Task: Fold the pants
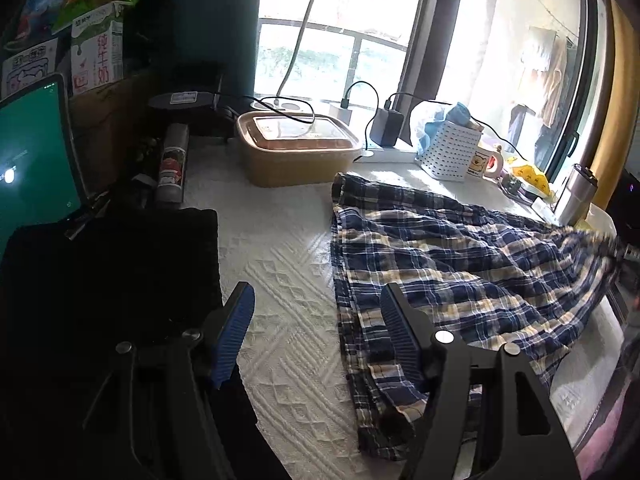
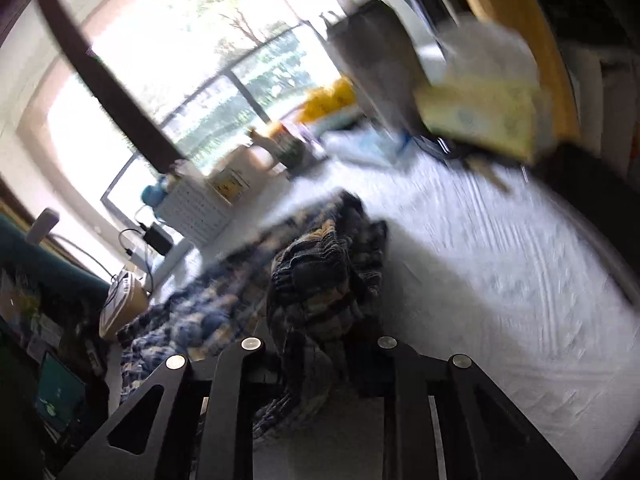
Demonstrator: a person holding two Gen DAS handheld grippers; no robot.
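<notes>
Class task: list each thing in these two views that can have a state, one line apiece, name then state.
Pants: spread out, rumpled, not yet folded; one end bunched and lifted.
Right gripper: jaws closed on the bunched pants.
Left gripper: jaws open, empty, over the pants' edge.
Tablet: screen on, green.
Food box: lid on.
Charger: plugged in, cable attached.
Black cloth: lying flat beside the pants.

Plaid pants (image 1: 460, 256) and a dark garment (image 1: 120, 264) lie on the white quilted tabletop (image 1: 288, 280).
</notes>
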